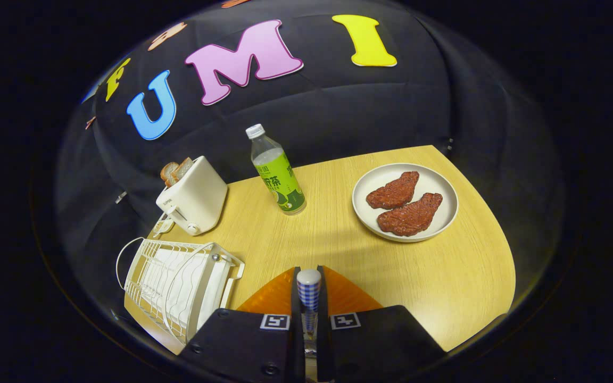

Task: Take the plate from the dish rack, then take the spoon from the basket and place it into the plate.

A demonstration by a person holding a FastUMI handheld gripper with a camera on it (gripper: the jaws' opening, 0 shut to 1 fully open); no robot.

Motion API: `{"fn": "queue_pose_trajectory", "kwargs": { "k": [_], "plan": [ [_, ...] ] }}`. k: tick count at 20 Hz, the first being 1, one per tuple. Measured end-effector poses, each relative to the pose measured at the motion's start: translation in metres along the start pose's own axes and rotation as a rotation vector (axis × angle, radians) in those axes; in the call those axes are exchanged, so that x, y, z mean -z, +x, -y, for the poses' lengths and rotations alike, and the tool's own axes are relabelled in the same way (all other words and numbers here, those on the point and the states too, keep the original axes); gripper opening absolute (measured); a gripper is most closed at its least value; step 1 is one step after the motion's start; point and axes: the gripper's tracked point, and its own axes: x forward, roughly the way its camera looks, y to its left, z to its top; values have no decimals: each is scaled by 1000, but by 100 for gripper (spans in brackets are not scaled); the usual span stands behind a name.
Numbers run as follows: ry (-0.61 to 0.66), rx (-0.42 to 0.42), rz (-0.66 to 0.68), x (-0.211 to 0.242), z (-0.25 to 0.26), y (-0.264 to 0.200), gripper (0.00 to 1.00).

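the claw (308, 298) is clenching on the spoon (308, 290): both black fingers (245, 340) are pressing on its blue and white checked handle from the two sides, and the handle's rounded white end is sticking up between them. the bowl of the spoon is hidden low between the fingers. just under and ahead of the fingers an orange basket (346, 295) is showing its ribbed surface, partly covered by the claw.

the white wire dish rack (179, 287) is standing on the left of the claw, at the near edge of the table (445, 276), with white pieces sitting in its slots; it is not possible to tell what each piece is. beyond the rack a white toaster (193, 197) is standing with slices of bread (175, 170) rising from its top. a clear bottle (277, 170) with a green label and a white cap is standing upright near the middle of the table, well ahead of the claw.

on the right, well apart from the fingers, a pale round plate (434, 183) is lying flat on the wooden table, and two reddish brown pieces of meat (402, 205) are lying on it side by side.
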Motion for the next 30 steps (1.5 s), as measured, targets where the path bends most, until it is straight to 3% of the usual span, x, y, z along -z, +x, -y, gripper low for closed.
{"fn": "queue_pose_trajectory", "kwargs": {
  "k": [8,12,16,20,25,30],
  "plan": [
    [-17,51,146,-72,-35,-75,13],
    [7,84,170,-74,-50,-120,13],
    [25,104,136,-34,-60,-154,13],
    [82,108,38,40,-69,-169,13],
    [111,113,-77,120,-73,-157,13],
    [191,113,-179,169,-76,-126,13]
  ]
}}
